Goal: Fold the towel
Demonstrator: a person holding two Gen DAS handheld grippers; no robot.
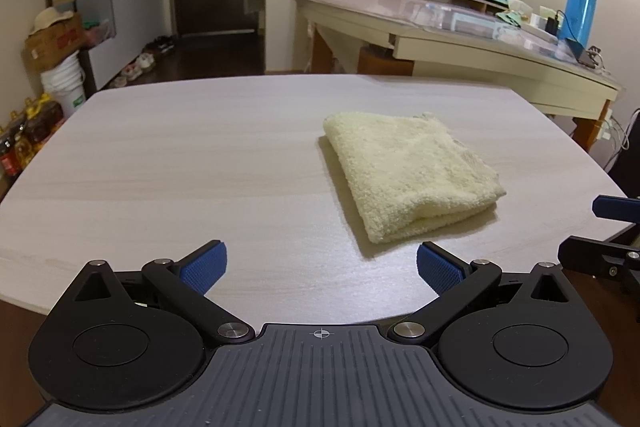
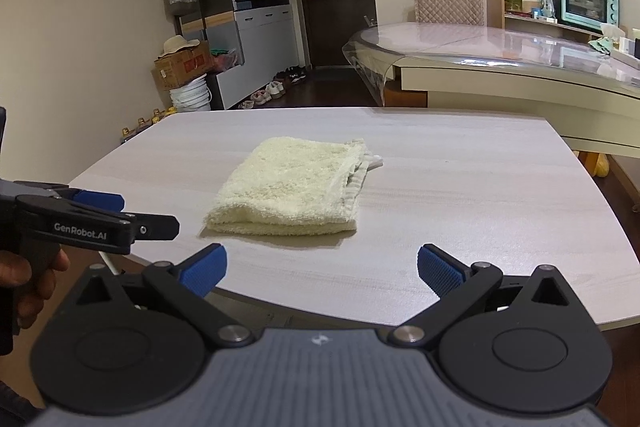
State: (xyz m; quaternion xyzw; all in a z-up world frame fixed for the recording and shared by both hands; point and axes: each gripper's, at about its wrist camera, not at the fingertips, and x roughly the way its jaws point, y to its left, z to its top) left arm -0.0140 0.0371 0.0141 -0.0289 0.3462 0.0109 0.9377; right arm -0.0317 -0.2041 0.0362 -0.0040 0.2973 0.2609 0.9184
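Note:
A cream towel (image 1: 408,175) lies folded into a thick rectangle on the light wood table (image 1: 180,163). It also shows in the right wrist view (image 2: 290,187), with loose layered edges on its right side. My left gripper (image 1: 322,269) is open and empty, hovering over the table's near edge, short of the towel. My right gripper (image 2: 322,269) is open and empty, also short of the towel. The left gripper shows at the left of the right wrist view (image 2: 104,215), held by a hand. Part of the right gripper shows at the right edge of the left wrist view (image 1: 608,227).
A larger table with a glass top (image 2: 500,47) stands behind, carrying a teal oven (image 2: 582,3) and a blue flask (image 1: 580,7). Boxes, buckets and bottles (image 1: 36,131) sit on the floor at the left. The table's near edge (image 2: 320,311) lies under my right gripper.

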